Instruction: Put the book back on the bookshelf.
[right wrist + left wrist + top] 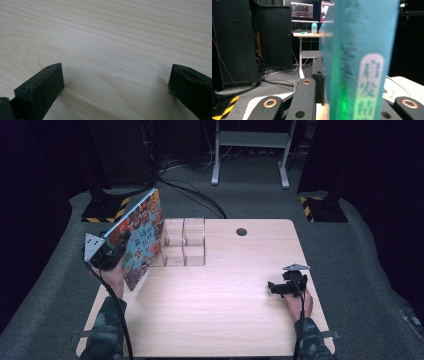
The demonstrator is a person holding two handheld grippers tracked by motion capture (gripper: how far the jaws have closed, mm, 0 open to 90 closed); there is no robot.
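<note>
Work in hand: a picture book [141, 236] is being carried by the left tool [116, 251], judged to be headed for the clear organiser [184, 241].
Progress: the book is being held lifted and tilted, just left of the organiser; placing is judged not yet done.
Left tool: clamped on the book's teal spine [359, 62].
Right tool [275, 287]: being held wide and empty, low over the desk [225, 315], well right of the organiser.
</note>
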